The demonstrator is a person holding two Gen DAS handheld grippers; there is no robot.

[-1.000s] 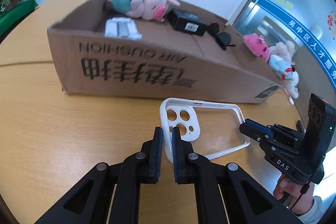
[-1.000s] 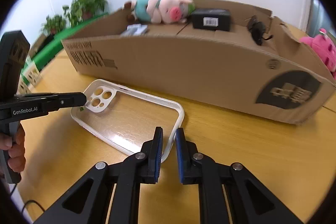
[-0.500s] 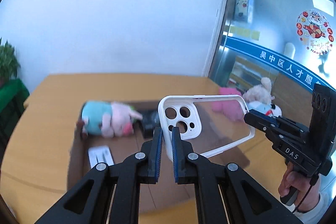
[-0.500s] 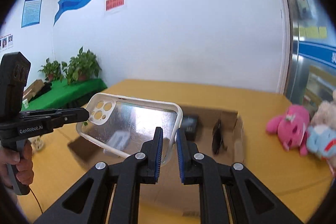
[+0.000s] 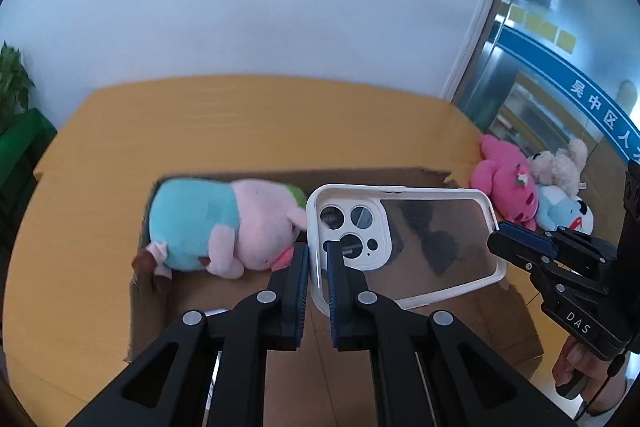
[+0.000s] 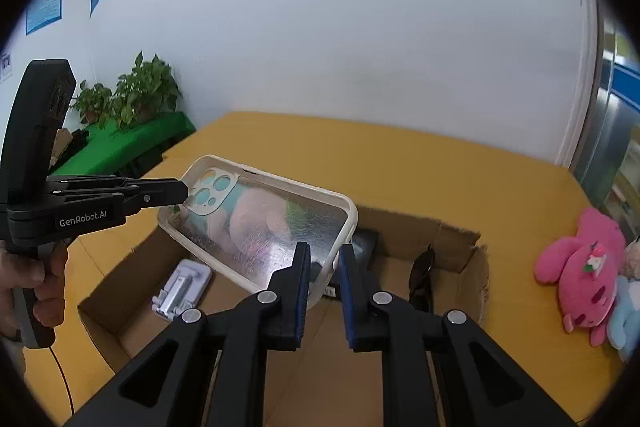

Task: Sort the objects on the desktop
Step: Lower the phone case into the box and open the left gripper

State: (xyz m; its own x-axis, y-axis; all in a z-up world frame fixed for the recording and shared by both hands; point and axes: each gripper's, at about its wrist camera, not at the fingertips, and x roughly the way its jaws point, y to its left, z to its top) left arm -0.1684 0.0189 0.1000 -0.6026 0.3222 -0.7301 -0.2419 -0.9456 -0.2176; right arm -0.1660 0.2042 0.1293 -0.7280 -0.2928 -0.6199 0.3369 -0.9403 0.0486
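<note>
A clear phone case with a white rim [image 5: 420, 239] hangs in the air above the open cardboard box [image 5: 148, 291]. My left gripper [image 5: 318, 267] is shut on its camera end. My right gripper [image 6: 324, 267] holds the opposite end [image 6: 260, 227], its jaws a little wider than before but still at the rim. Inside the box lie a teal and pink pig plush [image 5: 224, 223], a white folding stand [image 6: 182, 287], a black box [image 6: 362, 243] and black sunglasses [image 6: 422, 279].
A pink plush [image 6: 580, 267], a beige plush [image 5: 560, 163] and a blue and white plush [image 5: 564, 211] lie on the wooden table [image 5: 240, 123] right of the box. Green plants [image 6: 132, 91] stand on a green stand at the far left.
Both grippers lifted the case from the table in front of the box to above the box's inside. The right gripper's jaws have spread slightly at the case rim.
</note>
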